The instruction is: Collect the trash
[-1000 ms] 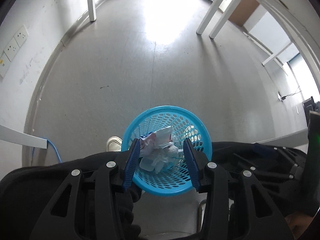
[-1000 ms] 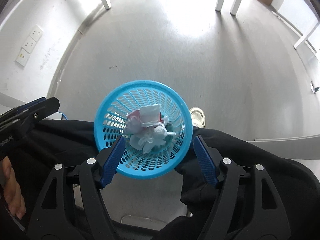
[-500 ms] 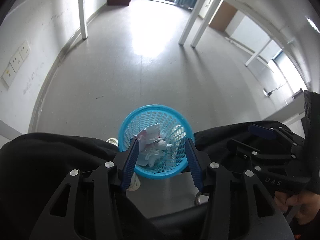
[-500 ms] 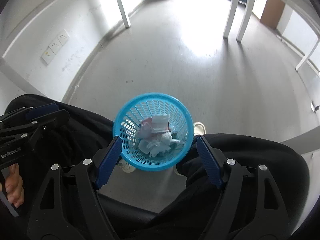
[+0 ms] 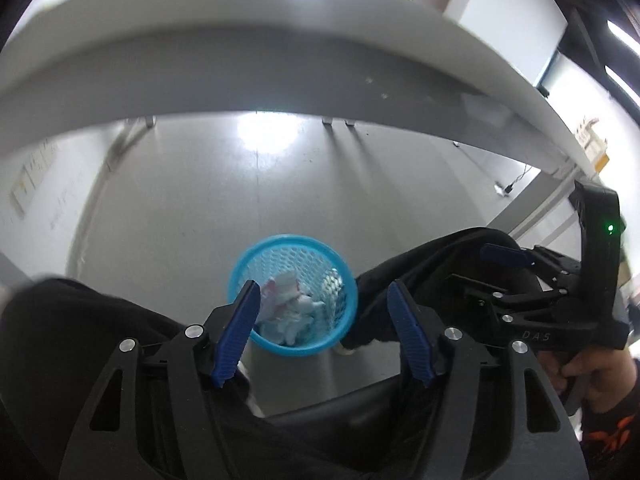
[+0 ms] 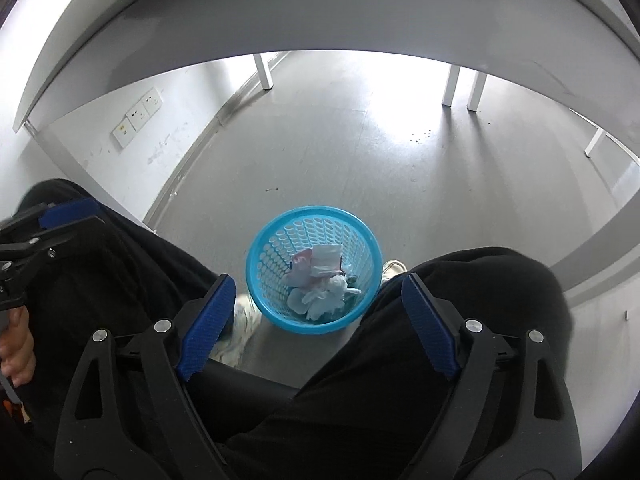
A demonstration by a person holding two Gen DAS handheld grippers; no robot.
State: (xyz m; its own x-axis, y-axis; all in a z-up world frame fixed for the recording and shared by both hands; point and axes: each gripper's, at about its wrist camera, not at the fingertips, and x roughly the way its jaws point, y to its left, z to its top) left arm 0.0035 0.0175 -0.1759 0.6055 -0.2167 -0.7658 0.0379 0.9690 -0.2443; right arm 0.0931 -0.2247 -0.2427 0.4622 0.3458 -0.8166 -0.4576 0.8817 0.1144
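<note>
A white table (image 6: 320,12) arches over the grey floor (image 6: 320,152), where a blue mesh basket (image 6: 276,240) stands between a seated person's black-trousered legs (image 6: 460,300), crumpled paper trash (image 6: 324,280) inside. Above it, the right gripper (image 6: 316,312) and left gripper (image 5: 324,332) both hang spread apart, empty.

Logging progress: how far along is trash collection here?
Done: crumpled trash already lies in the blue basket on the floor. In hand: nothing; left gripper and right gripper both hang open and empty above it. Left: no loose trash shows in either view, so anything left is off camera.
</note>
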